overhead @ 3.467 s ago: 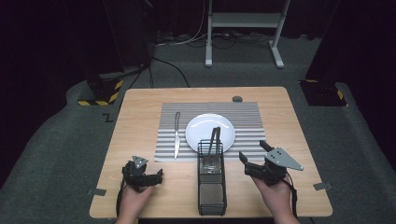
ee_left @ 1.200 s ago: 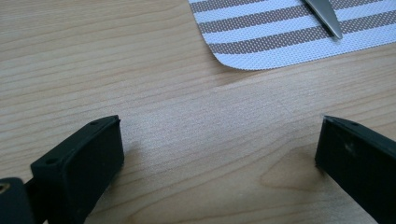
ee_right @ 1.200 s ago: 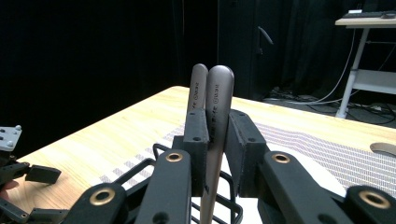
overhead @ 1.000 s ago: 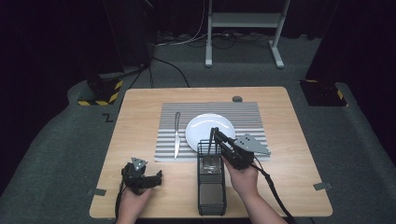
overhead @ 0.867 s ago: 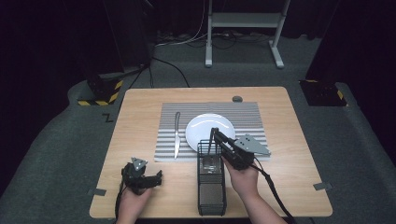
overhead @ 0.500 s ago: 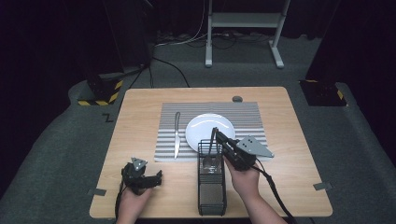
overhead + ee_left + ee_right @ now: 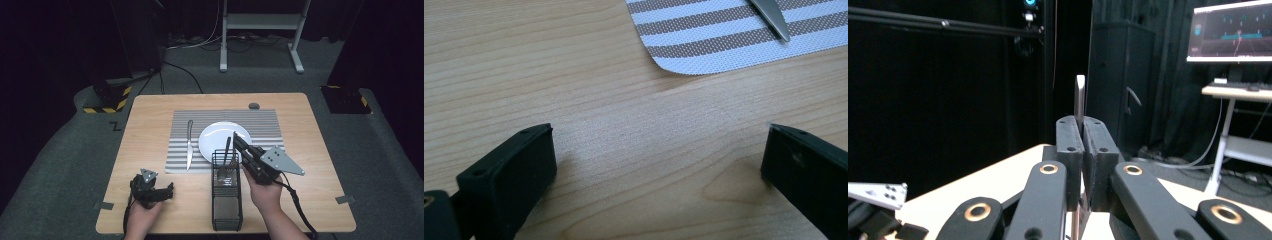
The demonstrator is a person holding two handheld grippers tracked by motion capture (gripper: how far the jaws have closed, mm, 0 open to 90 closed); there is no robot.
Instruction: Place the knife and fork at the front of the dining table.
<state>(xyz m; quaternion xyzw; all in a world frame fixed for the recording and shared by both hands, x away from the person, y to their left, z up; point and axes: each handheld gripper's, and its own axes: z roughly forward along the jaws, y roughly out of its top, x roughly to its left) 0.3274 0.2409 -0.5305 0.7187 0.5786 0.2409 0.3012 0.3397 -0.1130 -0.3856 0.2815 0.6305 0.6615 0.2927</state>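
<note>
Fork (image 7: 226,159) – probably – pinched in right gripper (image 7: 236,141) over caddy (image 7: 227,200); left gripper (image 7: 167,190) gaping wide, empty.

Left gripper (image 7: 159,191) low near table's front edge, jaws spread wide, nothing between them, hand (image 7: 142,215) behind. Right gripper (image 7: 239,145) raised, angled forward-left, jaws pressed together on thin metal handle (image 7: 1079,95); right hand (image 7: 264,192) gripping body.

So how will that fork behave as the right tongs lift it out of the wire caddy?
The fork looks like thin metal, so probably stiff and light. The right tongs pinch only its narrow handle edge, so it may pivot or slip between the pads. Its tines sit low in the wire caddy, which looks tall, narrow and light; a snag could tip it.
</note>
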